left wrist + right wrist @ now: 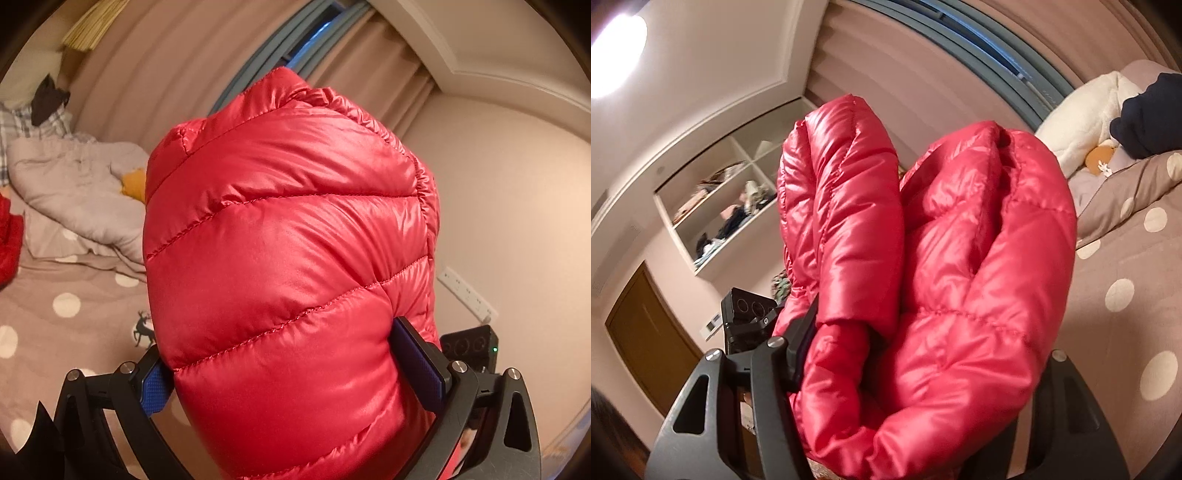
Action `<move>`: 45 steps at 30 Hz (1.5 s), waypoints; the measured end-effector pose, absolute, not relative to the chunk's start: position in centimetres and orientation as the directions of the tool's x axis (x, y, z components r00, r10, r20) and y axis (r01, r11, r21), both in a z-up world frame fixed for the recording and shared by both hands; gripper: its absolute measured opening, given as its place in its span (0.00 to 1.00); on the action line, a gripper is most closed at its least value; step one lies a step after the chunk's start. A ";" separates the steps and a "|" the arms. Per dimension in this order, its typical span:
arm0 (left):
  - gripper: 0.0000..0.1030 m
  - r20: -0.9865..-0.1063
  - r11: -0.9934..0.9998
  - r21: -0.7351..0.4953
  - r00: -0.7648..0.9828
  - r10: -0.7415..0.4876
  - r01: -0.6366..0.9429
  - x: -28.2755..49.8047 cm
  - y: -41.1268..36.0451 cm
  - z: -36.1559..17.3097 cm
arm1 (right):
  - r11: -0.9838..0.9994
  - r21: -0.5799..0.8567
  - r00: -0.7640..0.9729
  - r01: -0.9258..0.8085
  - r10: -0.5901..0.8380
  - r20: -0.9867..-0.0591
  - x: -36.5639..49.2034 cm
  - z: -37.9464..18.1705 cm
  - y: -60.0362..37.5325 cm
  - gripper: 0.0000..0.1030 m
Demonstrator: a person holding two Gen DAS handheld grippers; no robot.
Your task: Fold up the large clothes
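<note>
A shiny red quilted puffer jacket fills the middle of the left wrist view, lifted off the bed. My left gripper is shut on it, and its blue pads press into the padding from both sides. In the right wrist view the same jacket is bunched into two thick folds. My right gripper is shut on that bundle. Its left finger digs into the fabric, while the right finger is mostly hidden behind the jacket.
A bed with a brown polka-dot cover lies below, with a grey quilt and an orange plush toy on it. Curtains, a wall socket strip, a wall shelf and a brown door surround the bed.
</note>
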State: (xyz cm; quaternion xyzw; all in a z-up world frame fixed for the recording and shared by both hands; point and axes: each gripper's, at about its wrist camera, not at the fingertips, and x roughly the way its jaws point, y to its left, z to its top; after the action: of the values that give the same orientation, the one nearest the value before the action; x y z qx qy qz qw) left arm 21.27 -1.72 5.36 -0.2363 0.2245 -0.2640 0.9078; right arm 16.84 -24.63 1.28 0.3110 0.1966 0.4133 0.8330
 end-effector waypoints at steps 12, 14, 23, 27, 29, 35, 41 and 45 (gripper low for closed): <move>0.98 -0.529 0.841 -0.503 0.699 -0.481 0.199 36.2 -3.6 -11.6 | 0.712 0.611 0.654 -0.345 0.649 -0.388 28.9 -8.8 -25.1 0.59; 0.98 -0.597 0.847 -0.512 0.649 -0.471 0.143 38.3 -3.0 -16.0 | 0.704 0.652 0.602 -0.280 0.658 -0.452 31.0 -14.6 -25.7 0.58; 1.00 -0.612 0.882 -0.456 0.678 -0.407 0.118 37.1 -1.9 -22.4 | 0.776 0.596 0.603 -0.207 0.580 -0.547 32.2 -25.1 -26.2 0.81; 1.00 -0.639 0.870 -0.485 0.642 -0.425 0.093 35.9 -1.3 -20.7 | 0.804 0.575 0.584 -0.152 0.542 -0.604 31.7 -24.1 -26.8 0.88; 1.00 -0.670 0.903 -0.424 0.648 -0.362 0.067 35.8 -1.4 -18.8 | 0.813 0.564 0.586 -0.144 0.529 -0.614 31.1 -23.0 -27.6 0.90; 0.99 -0.506 0.979 -0.204 0.857 -0.097 -0.010 30.3 0.2 -11.4 | 0.947 0.304 0.746 -0.102 0.275 -0.607 28.2 -16.3 -27.9 0.91; 0.60 -0.560 0.987 -0.123 0.828 0.015 -0.101 32.4 0.1 -10.8 | 0.960 0.212 0.803 -0.182 0.270 -0.532 28.6 -11.1 -26.3 0.26; 0.42 -0.664 0.975 -0.214 0.742 -0.096 -0.065 34.6 -0.8 -14.1 | 0.944 0.269 0.697 -0.192 0.324 -0.639 31.3 -13.3 -24.5 0.19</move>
State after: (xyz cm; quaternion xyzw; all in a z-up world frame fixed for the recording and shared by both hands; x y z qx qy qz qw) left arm 34.65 -0.79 -14.08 -0.1122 0.3592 -0.0083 0.9265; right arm 31.30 -24.47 -13.35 0.0911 0.3626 0.1410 0.9167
